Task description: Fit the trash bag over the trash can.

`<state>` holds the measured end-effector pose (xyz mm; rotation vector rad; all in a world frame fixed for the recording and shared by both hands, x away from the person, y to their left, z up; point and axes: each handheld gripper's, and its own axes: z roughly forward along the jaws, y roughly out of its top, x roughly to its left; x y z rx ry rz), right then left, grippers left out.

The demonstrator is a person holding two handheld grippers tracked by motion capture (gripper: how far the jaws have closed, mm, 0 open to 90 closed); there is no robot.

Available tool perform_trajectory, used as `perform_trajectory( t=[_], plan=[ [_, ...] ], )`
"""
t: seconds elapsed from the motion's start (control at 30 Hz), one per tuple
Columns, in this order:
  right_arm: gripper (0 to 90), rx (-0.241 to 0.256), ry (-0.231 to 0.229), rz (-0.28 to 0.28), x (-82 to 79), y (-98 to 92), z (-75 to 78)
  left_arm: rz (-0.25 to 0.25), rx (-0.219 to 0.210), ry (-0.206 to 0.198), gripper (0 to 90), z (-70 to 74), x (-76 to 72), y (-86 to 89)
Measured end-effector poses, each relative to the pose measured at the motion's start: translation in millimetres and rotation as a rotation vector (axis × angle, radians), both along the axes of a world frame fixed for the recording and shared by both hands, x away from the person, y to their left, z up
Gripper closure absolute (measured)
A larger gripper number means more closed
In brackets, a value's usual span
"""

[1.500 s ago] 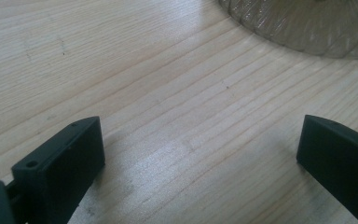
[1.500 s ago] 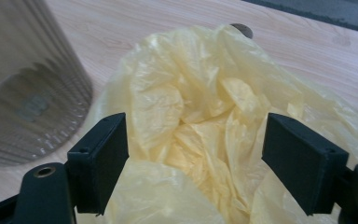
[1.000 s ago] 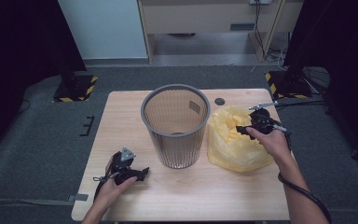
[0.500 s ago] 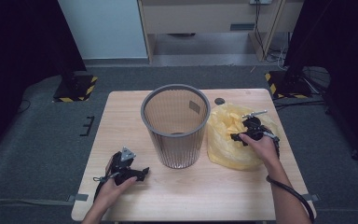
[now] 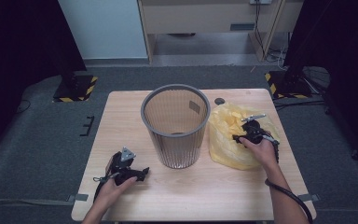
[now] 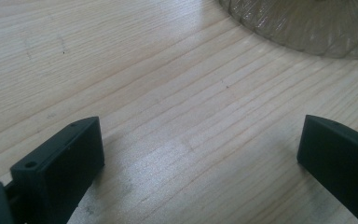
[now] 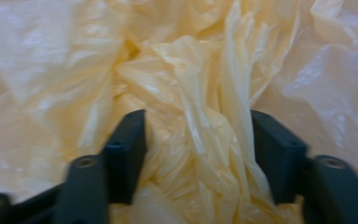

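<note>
A grey ribbed wastebasket [image 5: 175, 124] stands upright in the middle of the wooden table [image 5: 121, 116]. To its right lies a crumpled yellow plastic bag [image 5: 230, 140]. My right gripper [image 5: 242, 136] is pressed down onto the bag. In the right gripper view its jaws stand apart around a ridge of yellow film [image 7: 200, 135], open, with folds of the bag between them. My left gripper [image 5: 137, 173] rests on the table at the front left, held by a hand. Its jaws are wide open over bare wood [image 6: 191, 140], with the basket's base [image 6: 307, 28] just beyond.
A small dark round disc [image 5: 220, 100] lies on the table behind the basket. Beyond the table are grey carpet, a wooden cabinet [image 5: 209, 18] and yellow-black striped stand bases [image 5: 77, 88] on both sides.
My right gripper has moved forward and down from the bag's far right part into its middle folds. The left gripper has stayed put.
</note>
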<state>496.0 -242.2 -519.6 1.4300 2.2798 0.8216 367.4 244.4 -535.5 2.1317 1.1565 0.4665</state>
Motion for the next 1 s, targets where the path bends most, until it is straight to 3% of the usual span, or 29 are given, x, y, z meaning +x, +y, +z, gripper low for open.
perform_trajectory(
  t=[0.13, 0.3, 1.0],
  plan=[
    [69.6, 0.010, 0.002, 0.010, -7.0, -3.5, 2.2, 0.000, 0.000, 0.000, 0.0, 0.0, 0.0, 0.0],
    [80.7, 0.032, 0.001, 0.003, -13.6, -8.2, 11.2, 0.000, 0.000, 0.000, 0.0, 0.0, 0.0, 0.0],
    [85.6, 0.140, -0.077, 0.070, -61.6, -18.6, 57.2, 0.000, 0.000, 0.000, 0.0, 0.0, 0.0, 0.0]
  ],
)
